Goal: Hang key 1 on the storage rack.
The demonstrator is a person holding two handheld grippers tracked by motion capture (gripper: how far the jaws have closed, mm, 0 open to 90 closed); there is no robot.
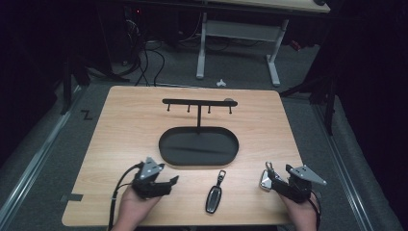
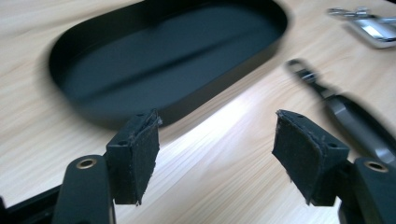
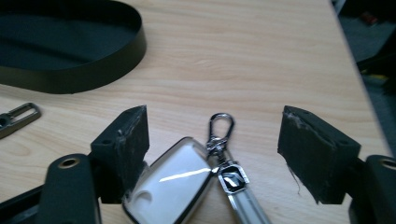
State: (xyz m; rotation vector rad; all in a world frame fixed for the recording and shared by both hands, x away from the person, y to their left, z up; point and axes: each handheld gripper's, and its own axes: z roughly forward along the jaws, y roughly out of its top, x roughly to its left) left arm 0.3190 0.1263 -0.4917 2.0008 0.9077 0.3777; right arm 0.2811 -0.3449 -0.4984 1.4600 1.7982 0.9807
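Observation:
A black oval tray (image 1: 168, 153) with an upright hook rack (image 1: 199, 102) stands mid-table. A dark key fob (image 1: 214, 197) with a clip lies near the front edge, right of my left gripper (image 1: 169, 183), whose jaws stand open over bare wood. In the left gripper view the tray (image 2: 233, 60) is ahead and the dark fob (image 2: 355, 121) lies to the right. A silver key fob (image 1: 265, 181) with a snap hook lies at my right gripper (image 1: 272, 177). In the right gripper view that fob (image 3: 175, 186) lies between the open jaws of my right gripper (image 3: 212, 140), close by the left pad (image 3: 128, 144).
The wooden table (image 1: 130, 120) has bare surface around the tray. Beyond its far edge stand a white desk frame (image 1: 202, 48) and cables on the floor. Dark floor lies past the right edge (image 3: 369, 56).

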